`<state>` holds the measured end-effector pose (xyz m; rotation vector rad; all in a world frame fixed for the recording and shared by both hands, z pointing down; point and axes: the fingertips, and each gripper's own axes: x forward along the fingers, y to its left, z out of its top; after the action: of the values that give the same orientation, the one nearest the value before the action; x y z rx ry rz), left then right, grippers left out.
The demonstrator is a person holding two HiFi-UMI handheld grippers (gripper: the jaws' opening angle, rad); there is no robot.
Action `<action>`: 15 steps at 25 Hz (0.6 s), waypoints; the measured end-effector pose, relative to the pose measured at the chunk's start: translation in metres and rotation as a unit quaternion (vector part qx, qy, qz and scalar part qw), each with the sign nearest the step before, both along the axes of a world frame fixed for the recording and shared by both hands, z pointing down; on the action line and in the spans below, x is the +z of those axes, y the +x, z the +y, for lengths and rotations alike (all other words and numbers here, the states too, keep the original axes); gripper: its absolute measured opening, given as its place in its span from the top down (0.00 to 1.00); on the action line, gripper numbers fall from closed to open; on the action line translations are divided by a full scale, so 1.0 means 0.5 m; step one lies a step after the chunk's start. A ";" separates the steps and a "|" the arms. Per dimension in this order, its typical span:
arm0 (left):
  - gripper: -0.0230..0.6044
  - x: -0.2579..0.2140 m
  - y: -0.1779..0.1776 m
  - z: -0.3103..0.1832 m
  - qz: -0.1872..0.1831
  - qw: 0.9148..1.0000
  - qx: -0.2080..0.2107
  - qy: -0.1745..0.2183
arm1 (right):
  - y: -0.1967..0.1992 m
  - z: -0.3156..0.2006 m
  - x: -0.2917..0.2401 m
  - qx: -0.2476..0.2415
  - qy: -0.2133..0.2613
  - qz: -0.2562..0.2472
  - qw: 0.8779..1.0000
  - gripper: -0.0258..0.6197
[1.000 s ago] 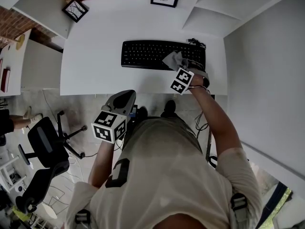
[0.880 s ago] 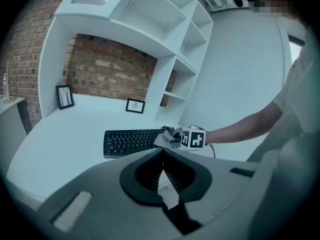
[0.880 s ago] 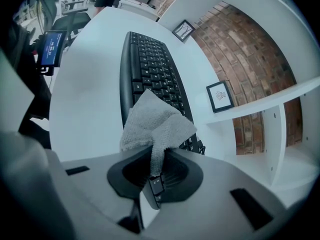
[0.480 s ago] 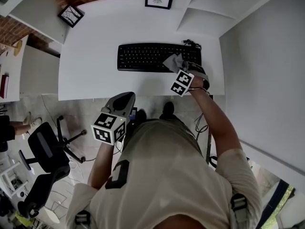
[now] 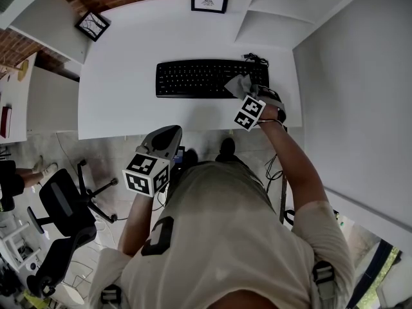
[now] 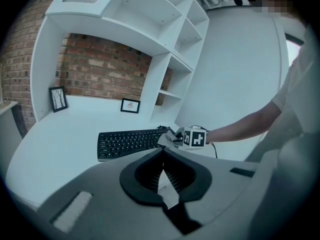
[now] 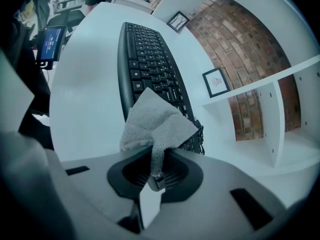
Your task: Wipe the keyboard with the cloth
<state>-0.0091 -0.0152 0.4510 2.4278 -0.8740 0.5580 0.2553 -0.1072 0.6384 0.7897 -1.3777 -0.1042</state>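
A black keyboard (image 5: 203, 78) lies on the white desk (image 5: 129, 76); both gripper views show the keyboard (image 7: 150, 69) (image 6: 127, 143) too. My right gripper (image 5: 248, 98) is shut on a grey cloth (image 5: 237, 84), which rests on the keyboard's right end. In the right gripper view the cloth (image 7: 152, 121) fans out from the closed jaws over the keys. My left gripper (image 5: 164, 137) hangs below the desk's front edge, away from the keyboard, shut with nothing in it. From the left gripper view I see the right gripper's marker cube (image 6: 195, 137) by the keyboard.
Two small framed pictures (image 5: 208, 2) (image 5: 91, 24) stand at the back of the desk. White shelves (image 5: 283, 8) rise at the back right, beside a white wall. A keyboard cable (image 5: 255, 58) bunches at the keyboard's far right corner. An office chair (image 5: 61, 198) is on the floor, left.
The right gripper and cloth have shifted slightly toward the keyboard's right end. The left gripper has stayed put. The view has drifted a little.
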 end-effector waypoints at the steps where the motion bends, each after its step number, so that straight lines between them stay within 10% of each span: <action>1: 0.96 0.000 0.001 0.000 0.000 1.000 0.001 0.000 | 0.001 0.000 0.000 0.001 0.000 -0.001 1.000 0.93; 15: 0.96 -0.002 0.020 0.008 0.000 1.000 0.011 0.003 | 0.072 0.029 0.005 0.037 -0.002 0.005 0.999 0.93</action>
<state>0.0012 -0.0112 0.4502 2.4458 -0.8523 0.5648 0.2911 -0.0928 0.6409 0.8341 -1.3372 -0.0474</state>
